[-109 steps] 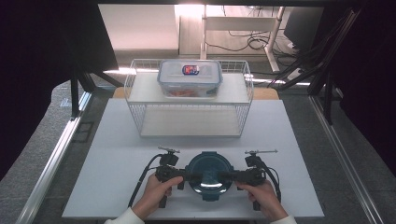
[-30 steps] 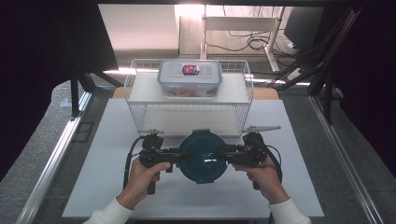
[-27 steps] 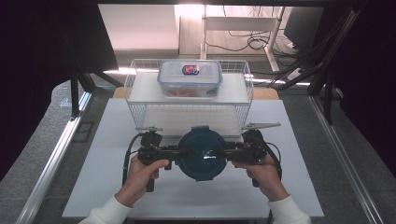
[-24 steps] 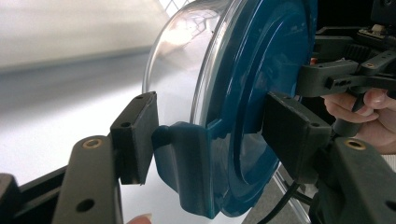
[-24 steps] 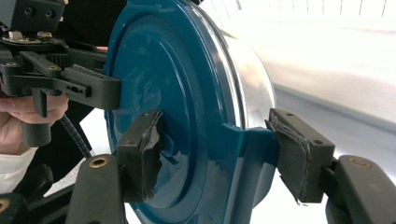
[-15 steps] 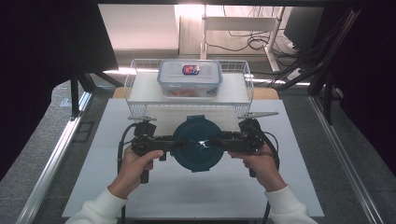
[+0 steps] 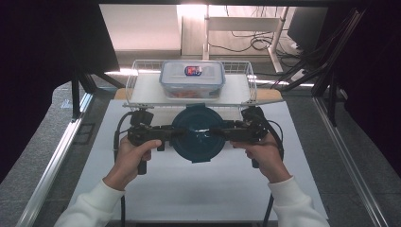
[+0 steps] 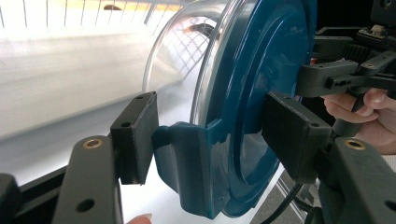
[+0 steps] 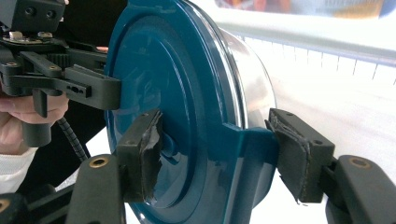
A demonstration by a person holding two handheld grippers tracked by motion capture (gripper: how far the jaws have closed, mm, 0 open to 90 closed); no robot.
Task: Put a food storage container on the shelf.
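Both grippers, left [image 7: 166, 134] & right [image 7: 223, 133], clamp fingers on bowl [image 7: 197, 134] tabs; wire basket [image 7: 142, 90] w/ food box [image 7: 191, 78] just beyond fingers (gripper views show bowl's clear wall).

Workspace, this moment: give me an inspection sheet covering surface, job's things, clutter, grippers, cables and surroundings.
Surface: white table, bare where visible.
Job's things: round container with blue lid, held off the table between both grippers, near the wire basket.
Clutter: clear lidded box resting on the basket.
Grippers: left gripper and right gripper each clamp a lid tab on opposite sides.
Cables: black cable loops by the left gripper.
Surroundings: dark curtains, metal frame rails.
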